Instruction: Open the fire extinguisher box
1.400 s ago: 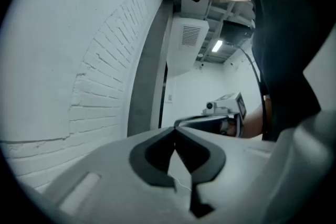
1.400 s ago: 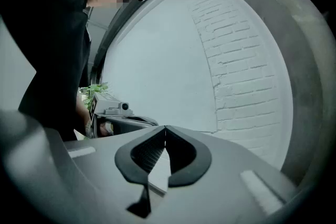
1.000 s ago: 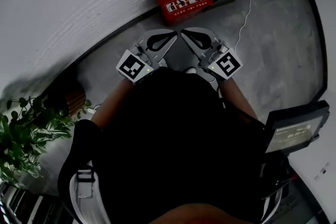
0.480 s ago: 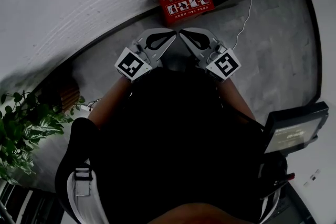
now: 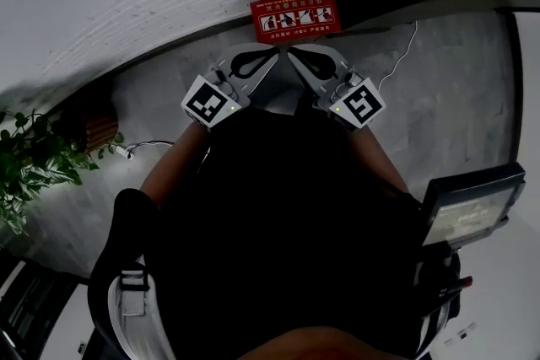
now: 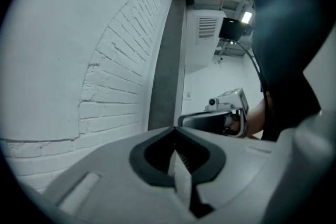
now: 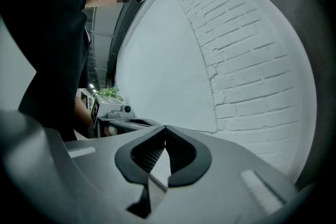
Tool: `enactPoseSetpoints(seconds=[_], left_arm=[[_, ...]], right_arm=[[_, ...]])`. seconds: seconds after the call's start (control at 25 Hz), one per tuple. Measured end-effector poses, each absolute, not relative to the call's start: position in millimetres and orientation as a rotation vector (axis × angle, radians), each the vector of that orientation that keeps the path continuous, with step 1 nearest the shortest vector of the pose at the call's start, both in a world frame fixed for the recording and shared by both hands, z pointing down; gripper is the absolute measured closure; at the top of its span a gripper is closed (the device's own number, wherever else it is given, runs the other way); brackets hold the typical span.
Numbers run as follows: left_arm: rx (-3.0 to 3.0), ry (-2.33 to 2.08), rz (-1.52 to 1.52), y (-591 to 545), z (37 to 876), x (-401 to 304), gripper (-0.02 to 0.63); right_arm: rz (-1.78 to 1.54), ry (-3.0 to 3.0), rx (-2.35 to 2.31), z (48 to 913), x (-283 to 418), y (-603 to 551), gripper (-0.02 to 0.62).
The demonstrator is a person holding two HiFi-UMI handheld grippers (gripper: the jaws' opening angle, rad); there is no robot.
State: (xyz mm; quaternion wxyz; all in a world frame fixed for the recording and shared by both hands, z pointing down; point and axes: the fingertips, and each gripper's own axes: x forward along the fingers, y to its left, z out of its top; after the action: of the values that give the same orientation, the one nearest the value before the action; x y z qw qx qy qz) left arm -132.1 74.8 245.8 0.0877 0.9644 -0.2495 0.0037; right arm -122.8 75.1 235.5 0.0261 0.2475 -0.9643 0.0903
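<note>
The red fire extinguisher box (image 5: pixel 295 15) stands on the grey floor against the foot of the white brick wall, its lid with white pictograms facing up. Both grippers are held side by side just short of the box, tips pointing at it and almost touching each other. My left gripper (image 5: pixel 276 56) is shut with nothing in it, and its jaws meet in the left gripper view (image 6: pixel 175 128). My right gripper (image 5: pixel 291 56) is shut and empty too (image 7: pixel 165 127). Neither touches the box. Both gripper views face the wall, not the box.
A potted plant (image 5: pixel 34 169) and a brown round object (image 5: pixel 94 131) stand at the left by the wall. A white cable (image 5: pixel 396 55) runs over the floor right of the box. A black device (image 5: pixel 468 211) hangs at the person's right side.
The person has moved closer to the wall, so the box now lies nearer the gripper tips. Both grippers stayed shut and side by side.
</note>
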Motion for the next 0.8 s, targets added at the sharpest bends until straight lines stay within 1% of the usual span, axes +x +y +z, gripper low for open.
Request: enactPoseSetpoints(seconds=[0.24, 0.4, 0.56, 0.8], left_arm=[[2.773, -0.96, 0.036, 60, 233, -46, 0.606], [2.717, -1.108, 0.03, 56, 223, -13, 0.606], [2.689, -1.189, 0.053, 56, 219, 0, 0.606], [2.692, -1.227, 0.037, 50, 217, 7, 0.606]], right_arm=[[0.317, -3.047, 0.507, 224, -43, 57, 0.588], [0.334, -3.072, 0.363, 219, -6, 54, 0.588], [0.335, -3.09, 0.265, 215, 9, 54, 0.588], [0.303, -3.127, 0.208, 209, 9, 50, 0.588]])
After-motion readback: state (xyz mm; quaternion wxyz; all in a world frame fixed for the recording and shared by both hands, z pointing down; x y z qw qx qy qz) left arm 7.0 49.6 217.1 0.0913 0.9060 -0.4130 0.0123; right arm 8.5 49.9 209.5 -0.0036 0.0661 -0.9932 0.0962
